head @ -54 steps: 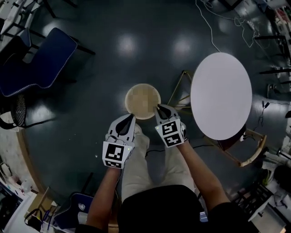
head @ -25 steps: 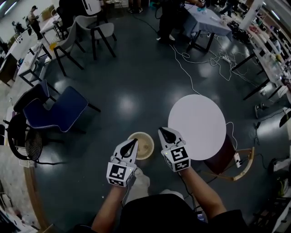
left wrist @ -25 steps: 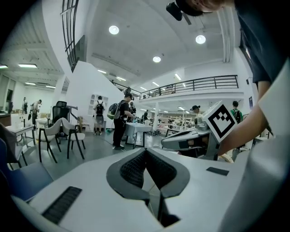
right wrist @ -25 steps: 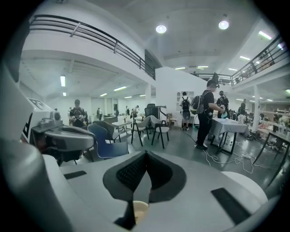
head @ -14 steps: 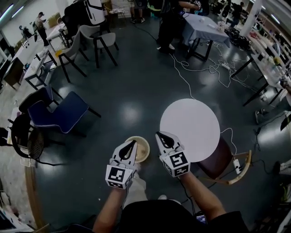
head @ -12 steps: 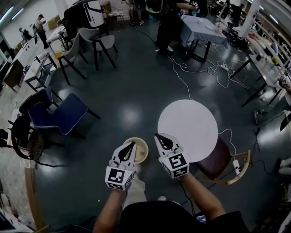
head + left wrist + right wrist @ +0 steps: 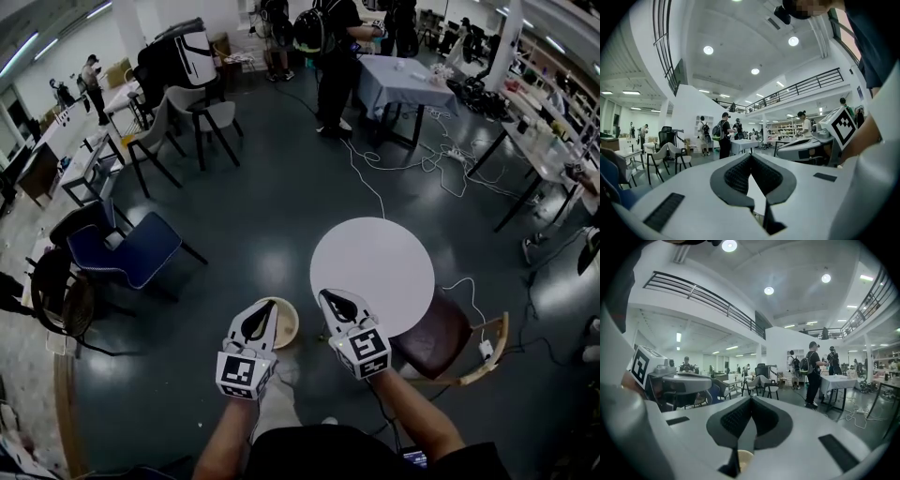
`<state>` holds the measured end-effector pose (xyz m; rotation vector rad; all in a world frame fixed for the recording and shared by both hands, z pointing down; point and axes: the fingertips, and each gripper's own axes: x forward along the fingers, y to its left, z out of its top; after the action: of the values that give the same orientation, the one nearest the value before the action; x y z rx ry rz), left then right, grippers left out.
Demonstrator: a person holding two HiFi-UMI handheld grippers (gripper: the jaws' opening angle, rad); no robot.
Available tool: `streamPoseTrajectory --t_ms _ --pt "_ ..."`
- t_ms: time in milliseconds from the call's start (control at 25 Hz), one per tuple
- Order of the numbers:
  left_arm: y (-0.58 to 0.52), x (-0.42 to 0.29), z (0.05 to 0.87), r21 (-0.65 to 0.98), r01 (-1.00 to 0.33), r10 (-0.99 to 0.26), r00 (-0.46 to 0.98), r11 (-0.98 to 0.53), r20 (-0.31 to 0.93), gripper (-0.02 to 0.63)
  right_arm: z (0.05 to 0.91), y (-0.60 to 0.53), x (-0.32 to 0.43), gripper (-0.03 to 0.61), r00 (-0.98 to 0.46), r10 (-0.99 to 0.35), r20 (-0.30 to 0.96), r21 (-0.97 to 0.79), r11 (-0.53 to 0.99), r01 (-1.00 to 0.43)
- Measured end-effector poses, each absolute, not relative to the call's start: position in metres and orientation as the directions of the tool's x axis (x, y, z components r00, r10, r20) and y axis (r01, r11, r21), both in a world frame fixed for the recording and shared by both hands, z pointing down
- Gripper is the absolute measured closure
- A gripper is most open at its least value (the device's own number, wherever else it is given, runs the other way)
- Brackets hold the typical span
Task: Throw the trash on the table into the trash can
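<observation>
In the head view the round white table (image 7: 372, 275) shows a bare top, with no trash on it that I can see. The tan round trash can (image 7: 284, 323) stands on the dark floor to its left, partly hidden behind my left gripper (image 7: 261, 312). My right gripper (image 7: 330, 300) is held beside it, over the gap between can and table. Both point forward and level, shut, with nothing between the pads. In the left gripper view the left gripper (image 7: 751, 157) has its jaws together. The right gripper (image 7: 751, 399) looks the same, with a bit of the can (image 7: 743, 458) showing below.
A wooden chair with a dark seat (image 7: 441, 342) sits by the table's near right side. A blue chair (image 7: 127, 248) stands at the left, grey chairs (image 7: 202, 117) farther back. Cables (image 7: 412, 159) lie across the floor. People stand by a clothed table (image 7: 403, 75) at the far end.
The head view has tilted up from the floor to take in the room. Table and can now sit lower and smaller. Both grippers stay shut, side by side.
</observation>
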<state>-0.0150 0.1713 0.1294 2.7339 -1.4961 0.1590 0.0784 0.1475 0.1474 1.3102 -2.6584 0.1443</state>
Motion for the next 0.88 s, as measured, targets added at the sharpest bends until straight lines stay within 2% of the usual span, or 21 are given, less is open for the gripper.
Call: streamPoseTrajectory --t_ms 880 --pt "0.307 0.072 0.095 -0.113 -0.829 -0.836 0.544 -0.548 0.070 0.598 0.109 0.291 0.152 0.561 -0.615 -0.777 0.133 0.010 0.621 -0.783"
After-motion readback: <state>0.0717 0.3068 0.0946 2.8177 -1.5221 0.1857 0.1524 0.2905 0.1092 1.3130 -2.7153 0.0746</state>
